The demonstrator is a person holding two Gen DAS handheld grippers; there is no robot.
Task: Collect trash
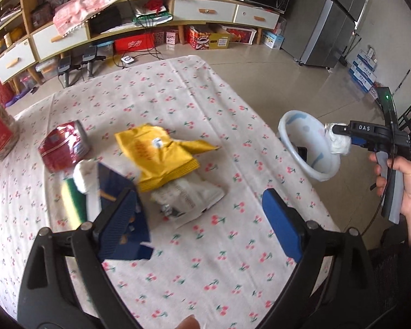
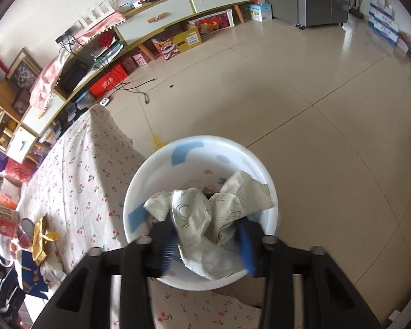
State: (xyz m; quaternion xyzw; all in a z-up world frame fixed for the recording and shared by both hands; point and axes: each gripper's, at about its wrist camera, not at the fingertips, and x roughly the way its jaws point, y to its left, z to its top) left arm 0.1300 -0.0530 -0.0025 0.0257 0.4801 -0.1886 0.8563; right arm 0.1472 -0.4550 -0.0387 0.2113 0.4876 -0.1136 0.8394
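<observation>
Nearest, in the left wrist view: left gripper (image 1: pixel 200 194) spread wide above the cloth (image 1: pixel 178 274), nothing between the pads. Just past its fingers, a heap of trash not yet collected: a dark blue packet (image 1: pixel 115 178) by the left finger, a white wrapper (image 1: pixel 189 194), a yellow bag (image 1: pixel 156 153) lying over it, and further left a red can (image 1: pixel 64 145) on its side.

Off the table's right edge, a white bin (image 1: pixel 296 126) with pale blue and pink marks, and the right gripper (image 1: pixel 339 131) at its rim with a pale wad at its tip.

From the right wrist: right gripper (image 2: pixel 207 235) directly over the bin (image 2: pixel 139 181), jaws part-spread with crumpled paper (image 2: pixel 205 213) between them. Blurred pads; cannot tell whether pressing the paper or clear of it. Paper large, creased, off-white, scribbled with pen lines, filling much of the bin's mouth and sitting partly inside the rim.

Step in hand, by the look of it: dropping the paper into the bin. About midway through the task, judging by the pile left on the table.

Next move likely calls for clearing the right jaws of the paper, then closing the left gripper on one piece of the heap, probably the yellow bag on top, gripped by a loose edge and carried across to the bin without dragging the wrapper beneath.
</observation>
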